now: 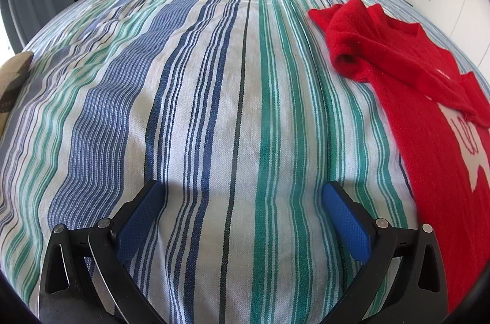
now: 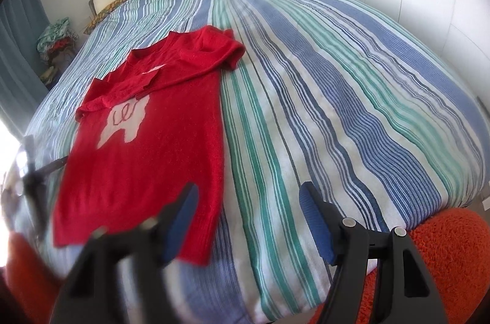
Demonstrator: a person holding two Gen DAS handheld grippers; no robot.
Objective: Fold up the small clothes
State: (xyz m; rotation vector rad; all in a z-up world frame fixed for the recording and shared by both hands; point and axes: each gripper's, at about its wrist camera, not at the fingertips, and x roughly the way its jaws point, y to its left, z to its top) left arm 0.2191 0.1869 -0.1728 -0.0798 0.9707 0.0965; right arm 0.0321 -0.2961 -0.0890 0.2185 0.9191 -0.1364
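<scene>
On the striped bedspread (image 2: 306,109) lies a small red sweater (image 2: 159,146) with a pale motif, at ten o'clock in the right wrist view and at three o'clock in the left wrist view. Both sleeves appear already turned in across the chest, so the step in hand is likely the crosswise fold of the body. Each tool is spread wide and holds nothing: the left tool (image 1: 242,189) hangs over bare bedspread, the right tool (image 2: 248,192) just beside the hem's near corner. Next, each tool probably needs to pinch one hem corner and carry it toward the collar.
</scene>
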